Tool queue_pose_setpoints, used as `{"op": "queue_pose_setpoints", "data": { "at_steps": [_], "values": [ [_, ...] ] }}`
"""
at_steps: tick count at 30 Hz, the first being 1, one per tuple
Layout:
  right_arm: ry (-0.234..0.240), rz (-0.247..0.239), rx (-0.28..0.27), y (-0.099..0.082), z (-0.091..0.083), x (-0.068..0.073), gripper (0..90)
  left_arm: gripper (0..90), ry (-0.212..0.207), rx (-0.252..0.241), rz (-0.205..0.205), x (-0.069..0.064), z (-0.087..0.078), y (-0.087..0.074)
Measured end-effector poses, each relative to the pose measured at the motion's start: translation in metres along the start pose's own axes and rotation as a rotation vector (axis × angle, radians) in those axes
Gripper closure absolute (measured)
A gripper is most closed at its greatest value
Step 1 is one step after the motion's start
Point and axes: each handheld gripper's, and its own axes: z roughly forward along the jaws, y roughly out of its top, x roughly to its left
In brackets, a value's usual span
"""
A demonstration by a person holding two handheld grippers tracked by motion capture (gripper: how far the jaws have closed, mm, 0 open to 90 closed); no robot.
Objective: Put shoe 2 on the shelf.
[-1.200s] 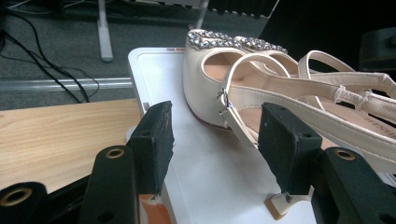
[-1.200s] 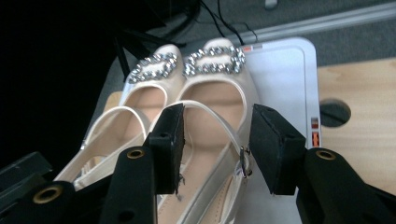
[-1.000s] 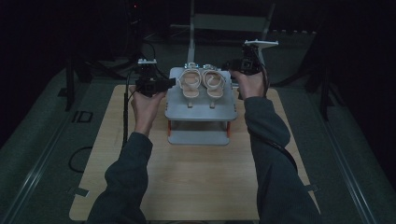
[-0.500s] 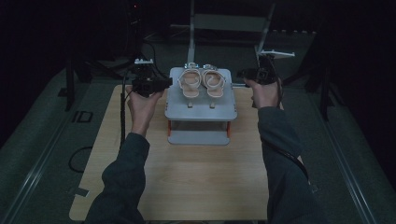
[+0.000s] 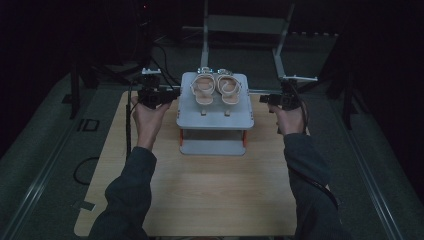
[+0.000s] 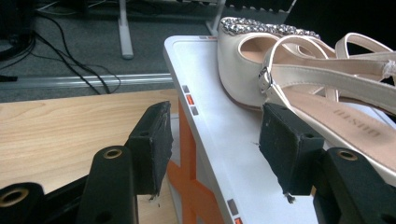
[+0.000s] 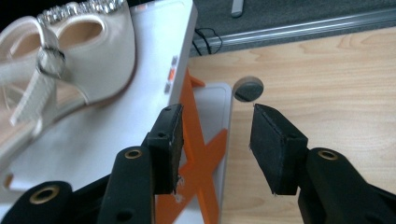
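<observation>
Still, rack (image 6: 243, 154) edge between jaws (untouched)

We see the right tongs (image 5: 264, 98) drop away from the white two-tier rack (image 5: 215, 117): a second ago they hovered at its top right corner, close beside the right sandal (image 5: 228, 88); now they sit lower and farther out to the right, level with the rack's side edge over the counter (image 5: 210, 195). The right forearm swings outward with them, from a line close along the rack to one well clear of it. In the right gripper view, the jaws stand apart with the rack's orange brace and bare wood between them, pressing on nothing; they have just been opening slightly.
</observation>
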Motion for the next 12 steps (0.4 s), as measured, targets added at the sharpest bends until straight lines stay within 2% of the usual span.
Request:
{"op": "queue_pose_setpoints", "data": {
  "at_steps": [3,12],
  "values": [
    [0.006,-0.014,-0.001,-0.008,-0.001,-0.005,53.1,44.4,0.001,-0.004,0.01,-0.001,-0.004,0.0],
    [0.009,-0.005,0.028,-0.027,0.001,-0.023,52.8,44.2,-0.001,-0.012,0.035,-0.008,-0.008,-0.002]
  ]
}}
